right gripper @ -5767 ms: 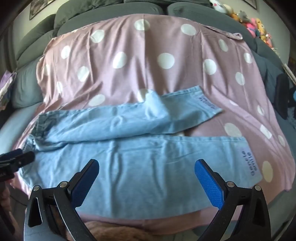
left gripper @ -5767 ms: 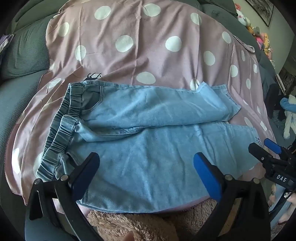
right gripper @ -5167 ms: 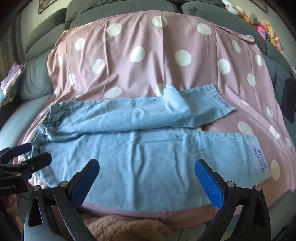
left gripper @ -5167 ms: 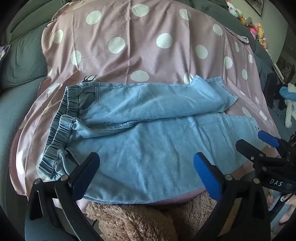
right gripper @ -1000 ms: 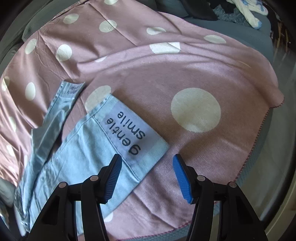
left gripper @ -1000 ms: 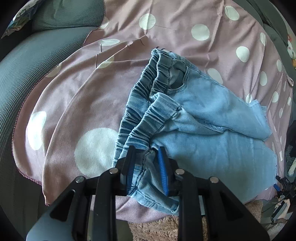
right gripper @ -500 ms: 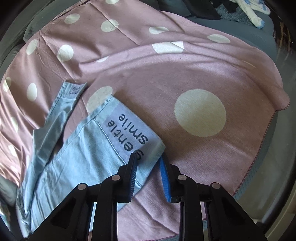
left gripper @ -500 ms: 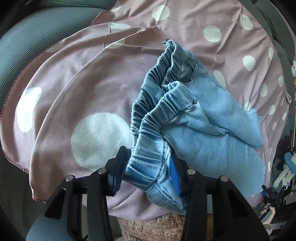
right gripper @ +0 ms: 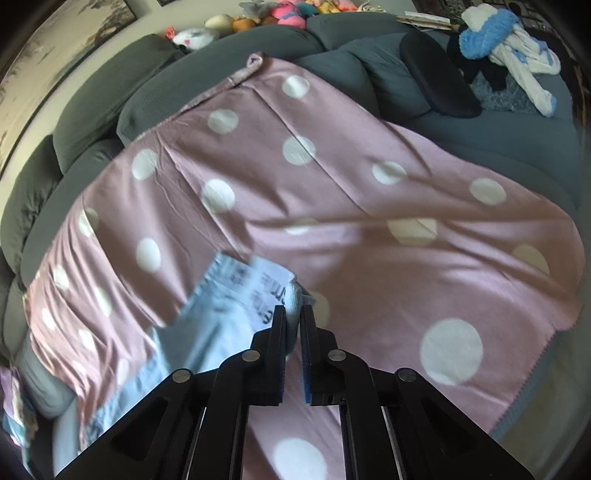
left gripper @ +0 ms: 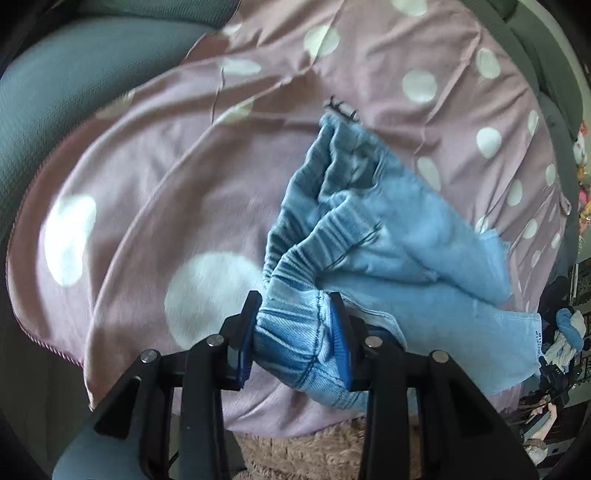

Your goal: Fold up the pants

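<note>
Light blue denim pants [left gripper: 406, 258] lie on a pink polka-dot blanket [left gripper: 147, 192]. My left gripper [left gripper: 293, 325] is shut on the near corner of the elastic waistband [left gripper: 291, 332] and holds it raised off the blanket. My right gripper [right gripper: 293, 314] is shut on the hem corner of the near pant leg [right gripper: 236, 295], by the printed label, and lifts it; the leg hangs away to the left. The rest of the pants is bunched toward the back right in the left wrist view.
The blanket [right gripper: 369, 206] covers a grey sofa [right gripper: 110, 92]. Plush toys [right gripper: 266, 11] sit along the sofa back. A heap of blue and white clothes [right gripper: 509, 40] lies at the far right. A brown fuzzy rug [left gripper: 314, 450] shows below the blanket's front edge.
Both grippers have closed on the pants and lifted: the left raised the waistband corner, the right closed on the hem corner and swung it up off the blanket.
</note>
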The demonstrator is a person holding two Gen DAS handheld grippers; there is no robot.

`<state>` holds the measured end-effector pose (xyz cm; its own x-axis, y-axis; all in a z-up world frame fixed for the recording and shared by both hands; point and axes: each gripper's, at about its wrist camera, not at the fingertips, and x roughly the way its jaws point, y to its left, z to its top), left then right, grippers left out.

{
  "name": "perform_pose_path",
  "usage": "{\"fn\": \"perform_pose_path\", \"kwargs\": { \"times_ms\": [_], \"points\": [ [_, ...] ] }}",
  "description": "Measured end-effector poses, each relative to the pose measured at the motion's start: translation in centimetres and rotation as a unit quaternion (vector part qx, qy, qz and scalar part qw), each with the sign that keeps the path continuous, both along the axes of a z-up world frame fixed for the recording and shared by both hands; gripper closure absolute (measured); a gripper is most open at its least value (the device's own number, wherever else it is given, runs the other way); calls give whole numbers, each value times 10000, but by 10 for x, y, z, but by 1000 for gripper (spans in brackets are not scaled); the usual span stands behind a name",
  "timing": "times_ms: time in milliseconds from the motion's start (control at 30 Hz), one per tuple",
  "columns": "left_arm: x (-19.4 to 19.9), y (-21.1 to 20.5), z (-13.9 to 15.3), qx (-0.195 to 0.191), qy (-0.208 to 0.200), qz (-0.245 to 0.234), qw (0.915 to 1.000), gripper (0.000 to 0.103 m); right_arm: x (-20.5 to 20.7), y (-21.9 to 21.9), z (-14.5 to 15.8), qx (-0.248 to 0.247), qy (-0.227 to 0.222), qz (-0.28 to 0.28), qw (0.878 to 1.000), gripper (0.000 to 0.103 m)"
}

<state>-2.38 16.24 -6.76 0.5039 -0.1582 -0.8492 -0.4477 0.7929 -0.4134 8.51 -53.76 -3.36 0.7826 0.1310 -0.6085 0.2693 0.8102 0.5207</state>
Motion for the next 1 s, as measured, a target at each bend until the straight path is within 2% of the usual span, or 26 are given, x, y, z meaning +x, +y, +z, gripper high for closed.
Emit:
{"fn": "perform_pose_path", "kwargs": {
  "times_ms": [67, 133, 233, 367, 433, 533, 600, 700, 900, 1000],
  "points": [
    [-6, -3, -9, 41, 101, -2, 9999, 66, 3, 1, -35, -35, 531, -56, 9986, 98],
    [-7, -7, -5, 202, 117, 1, 9997, 65, 3, -3, -69, 210, 923, -138, 9954, 98],
    [-5, -10, -2, 372, 198, -26, 9991, 65, 0, -8, -86, 409, 994, -192, 9940, 98],
    [-4, -12, -2, 538, 232, -74, 9983, 64, -2, 0, -70, 101, 834, -291, 9960, 98],
    [-5, -9, -6, 480, 287, -50, 9984, 62, -4, 0, -64, 17, 783, -290, 9965, 98],
    [-3, -11, -7, 487, 300, -67, 9983, 60, 0, 1, -77, -91, 1046, -272, 9941, 98],
    [-2, -12, -8, 553, 311, -90, 9979, 60, 4, 8, -87, -343, 1262, -249, 9911, 98],
    [-1, -16, -9, 674, 329, -143, 9971, 59, 4, 20, -86, -816, 1257, -272, 9883, 98],
    [0, -12, -11, 600, 319, -96, 9976, 57, 7, 21, -85, -982, 1264, -286, 9867, 98],
    [0, -15, -10, 700, 318, -128, 9970, 57, 6, 22, -86, -1047, 1239, -283, 9864, 98]
  ]
}}
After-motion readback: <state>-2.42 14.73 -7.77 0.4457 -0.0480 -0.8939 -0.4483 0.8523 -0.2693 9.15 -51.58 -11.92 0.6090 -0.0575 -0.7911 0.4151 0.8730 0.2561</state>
